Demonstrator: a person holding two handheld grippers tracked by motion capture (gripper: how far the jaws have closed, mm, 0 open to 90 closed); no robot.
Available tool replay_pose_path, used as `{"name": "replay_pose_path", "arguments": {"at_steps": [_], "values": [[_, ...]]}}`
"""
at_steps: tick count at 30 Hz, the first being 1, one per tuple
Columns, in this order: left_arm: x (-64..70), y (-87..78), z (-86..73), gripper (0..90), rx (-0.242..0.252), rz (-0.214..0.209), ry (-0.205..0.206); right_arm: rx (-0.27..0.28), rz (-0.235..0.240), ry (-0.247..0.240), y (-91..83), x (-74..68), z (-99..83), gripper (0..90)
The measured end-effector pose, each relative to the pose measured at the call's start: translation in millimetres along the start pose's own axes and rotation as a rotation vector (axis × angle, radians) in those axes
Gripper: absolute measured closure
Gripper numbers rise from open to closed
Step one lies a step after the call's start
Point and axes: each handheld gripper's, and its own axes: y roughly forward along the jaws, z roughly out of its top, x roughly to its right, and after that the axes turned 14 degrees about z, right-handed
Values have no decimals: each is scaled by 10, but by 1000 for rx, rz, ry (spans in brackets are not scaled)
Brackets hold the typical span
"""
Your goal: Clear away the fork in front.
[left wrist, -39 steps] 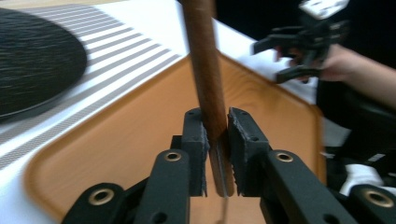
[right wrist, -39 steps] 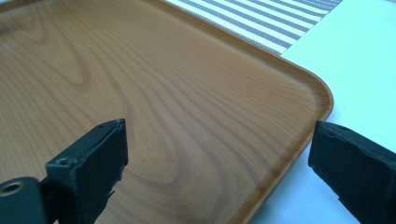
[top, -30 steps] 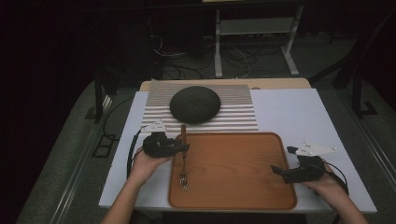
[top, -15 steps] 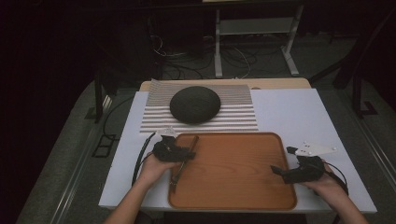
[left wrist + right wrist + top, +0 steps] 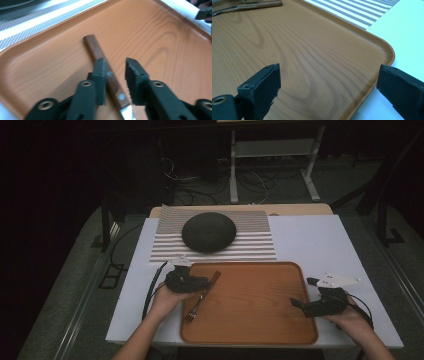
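My left gripper (image 5: 204,282) now has the fork (image 5: 201,291) lying slanted on the tray (image 5: 260,320) near its left edge, handle toward the far edge, and my jaws stand slightly apart around the handle.

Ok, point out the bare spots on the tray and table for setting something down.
Free: the brown wooden tray right of the wooden-handled fork, and the white table right of the striped mat. Crowded: the tray's left edge, around the left gripper.

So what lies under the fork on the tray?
Under the fork is bare wood of the tray. The left gripper straddles the handle with open fingers; what its fingers cover is hidden.
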Motion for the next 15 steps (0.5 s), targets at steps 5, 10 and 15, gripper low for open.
{"name": "replay_pose_path", "arguments": {"at_steps": [5,10,15], "values": [[153,57,57,880,-16,-34,53,0,4,-8,-9,-1,-1,55],[208,160,27,890,-78,-14,99,3,4,-9,-4,10,13,55],[141,145,-14,891,-88,17,85,-4,7,-14,18,-2,25,55]]}}
